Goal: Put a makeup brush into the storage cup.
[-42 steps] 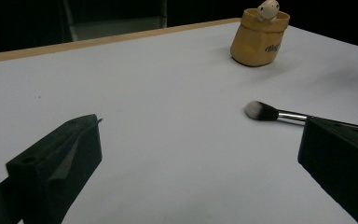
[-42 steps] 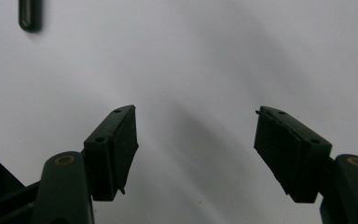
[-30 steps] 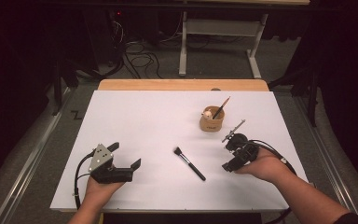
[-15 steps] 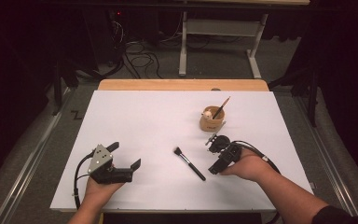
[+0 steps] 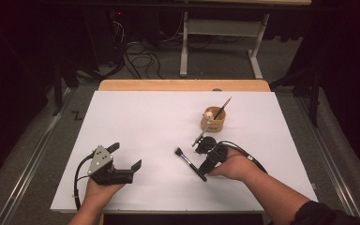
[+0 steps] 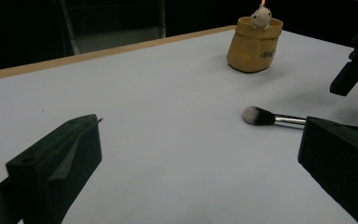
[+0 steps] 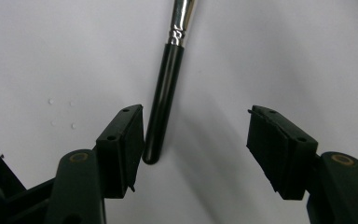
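Right tool (image 7: pixel 196 140) points down, jaws spread astride brush handle (image 7: pixel 164 98).

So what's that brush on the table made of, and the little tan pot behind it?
The brush looks like a glossy black handle, plastic or lacquered wood, with a shiny metal collar that reflects light; in the left gripper view its tip is soft grey-white bristles. The pot looks matte tan with sagging, bag-like sides and printed lettering, perhaps ceramic or resin; the look leaves that open.
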Action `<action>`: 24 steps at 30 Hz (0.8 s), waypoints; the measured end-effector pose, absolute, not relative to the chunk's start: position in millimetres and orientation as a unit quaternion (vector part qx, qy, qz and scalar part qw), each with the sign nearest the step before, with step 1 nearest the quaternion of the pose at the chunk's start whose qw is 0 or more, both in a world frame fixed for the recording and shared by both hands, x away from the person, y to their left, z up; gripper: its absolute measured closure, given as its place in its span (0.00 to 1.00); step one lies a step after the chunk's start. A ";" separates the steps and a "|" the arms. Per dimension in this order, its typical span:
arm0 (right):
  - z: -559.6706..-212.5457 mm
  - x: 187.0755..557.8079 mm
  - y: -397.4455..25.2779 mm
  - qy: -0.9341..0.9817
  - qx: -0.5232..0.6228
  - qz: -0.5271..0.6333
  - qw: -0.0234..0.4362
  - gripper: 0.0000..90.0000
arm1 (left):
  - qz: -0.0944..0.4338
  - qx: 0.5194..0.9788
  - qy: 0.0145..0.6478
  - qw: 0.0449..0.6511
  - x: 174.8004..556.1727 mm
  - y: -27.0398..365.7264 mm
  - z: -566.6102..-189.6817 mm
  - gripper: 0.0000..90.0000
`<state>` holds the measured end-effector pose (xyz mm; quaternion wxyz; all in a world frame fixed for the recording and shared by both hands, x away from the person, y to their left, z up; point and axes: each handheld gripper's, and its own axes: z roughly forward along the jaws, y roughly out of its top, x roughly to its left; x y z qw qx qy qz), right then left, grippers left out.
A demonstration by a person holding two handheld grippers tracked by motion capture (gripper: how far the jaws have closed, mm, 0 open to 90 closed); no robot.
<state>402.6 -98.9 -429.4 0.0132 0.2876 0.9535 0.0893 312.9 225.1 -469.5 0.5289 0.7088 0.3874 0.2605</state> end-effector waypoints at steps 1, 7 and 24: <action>-429.9 403.2 -97.1 0.954 0.287 0.090 0.011 0.42 | 0.261 0.708 0.387 0.530 312.8 225.0 -469.5 0.00; -433.0 406.7 -88.0 0.955 0.282 0.089 0.011 0.43 | 0.261 0.709 0.386 0.530 312.5 225.5 -469.1 0.00; -445.3 421.1 -63.1 0.960 0.269 0.079 0.004 0.50 | 0.259 0.708 0.384 0.533 312.6 224.9 -469.9 0.00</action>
